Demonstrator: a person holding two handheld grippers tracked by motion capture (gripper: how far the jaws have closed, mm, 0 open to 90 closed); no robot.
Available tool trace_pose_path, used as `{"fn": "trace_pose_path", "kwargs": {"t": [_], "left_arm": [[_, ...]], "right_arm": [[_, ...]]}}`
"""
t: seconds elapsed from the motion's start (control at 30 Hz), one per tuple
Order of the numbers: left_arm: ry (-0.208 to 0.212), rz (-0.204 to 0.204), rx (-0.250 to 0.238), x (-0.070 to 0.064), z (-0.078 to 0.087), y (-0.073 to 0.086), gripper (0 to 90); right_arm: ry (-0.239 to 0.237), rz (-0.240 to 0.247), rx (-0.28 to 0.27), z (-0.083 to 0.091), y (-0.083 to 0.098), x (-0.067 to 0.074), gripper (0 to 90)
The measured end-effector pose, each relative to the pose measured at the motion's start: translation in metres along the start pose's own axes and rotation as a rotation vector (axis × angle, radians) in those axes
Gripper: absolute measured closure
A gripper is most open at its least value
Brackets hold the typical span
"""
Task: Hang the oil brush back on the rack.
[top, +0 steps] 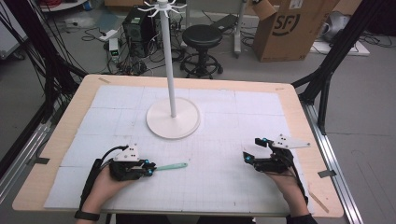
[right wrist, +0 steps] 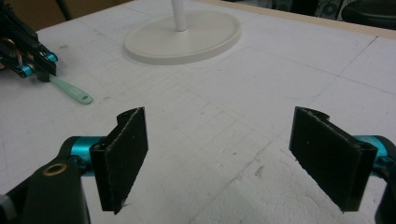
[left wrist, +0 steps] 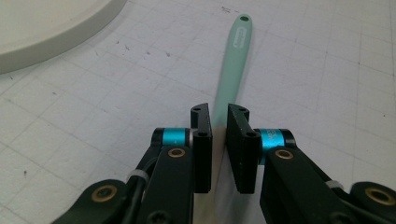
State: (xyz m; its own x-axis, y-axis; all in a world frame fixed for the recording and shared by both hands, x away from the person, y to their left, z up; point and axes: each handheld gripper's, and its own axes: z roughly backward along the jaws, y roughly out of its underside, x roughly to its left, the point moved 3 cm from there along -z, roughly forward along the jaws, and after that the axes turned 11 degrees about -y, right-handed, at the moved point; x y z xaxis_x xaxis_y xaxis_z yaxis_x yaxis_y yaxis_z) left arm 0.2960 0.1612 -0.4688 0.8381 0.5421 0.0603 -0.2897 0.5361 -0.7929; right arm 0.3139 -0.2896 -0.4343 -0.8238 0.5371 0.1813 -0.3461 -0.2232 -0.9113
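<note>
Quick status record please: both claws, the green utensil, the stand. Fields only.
left claw: jaws closed on the mint-green utensil handle
right claw: jaws wide apart, nothing between them
utensil: flat on the table mat, hanging hole at the free end
white stand: upright on a round base, beyond the utensil
stand hooks: nothing hanging that I can see

Even, bright overhead light casts soft shadows; the high view is slightly soft, and both gripper views blur near their bottom edges.
</note>
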Motion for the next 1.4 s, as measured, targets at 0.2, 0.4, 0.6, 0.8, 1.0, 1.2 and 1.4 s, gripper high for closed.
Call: {"fn": "trace_pose_path", "kwargs": {"t": [0.2, 0.4, 0.6, 0.8, 1.0, 1.2, 1.4], "left_arm": [[-0.009, 0.020, -0.003, 0.001, 0.001, 0.000, 82.4], [-0.037, 0.068, -0.068, 0.006, 0.012, -0.004, 82.4], [-0.073, 0.128, -0.152, 0.010, 0.024, -0.009, 82.3], [-0.081, 0.184, -0.236, 0.014, 0.038, -0.014, 82.3], [-0.103, 0.188, -0.296, 0.018, 0.058, -0.030, 82.3], [-0.120, 0.192, -0.345, 0.025, 0.078, -0.047, 82.3], [-0.151, 0.184, -0.371, 0.032, 0.100, -0.067, 82.3]], "right_arm": [[0.000, -0.005, -0.004, 0.001, 0.000, -0.001, 19.0], [0.000, -0.008, -0.003, 0.001, 0.000, 0.000, 19.1], [0.004, -0.010, -0.010, 0.002, -0.001, -0.001, 19.3], [0.007, -0.014, -0.013, 0.004, -0.001, -0.003, 19.3], [0.009, -0.024, -0.021, 0.007, -0.001, -0.005, 19.3], [0.012, -0.028, -0.026, 0.009, -0.001, -0.006, 19.2], [0.013, -0.026, -0.024, 0.009, -0.001, -0.006, 19.2]]}}
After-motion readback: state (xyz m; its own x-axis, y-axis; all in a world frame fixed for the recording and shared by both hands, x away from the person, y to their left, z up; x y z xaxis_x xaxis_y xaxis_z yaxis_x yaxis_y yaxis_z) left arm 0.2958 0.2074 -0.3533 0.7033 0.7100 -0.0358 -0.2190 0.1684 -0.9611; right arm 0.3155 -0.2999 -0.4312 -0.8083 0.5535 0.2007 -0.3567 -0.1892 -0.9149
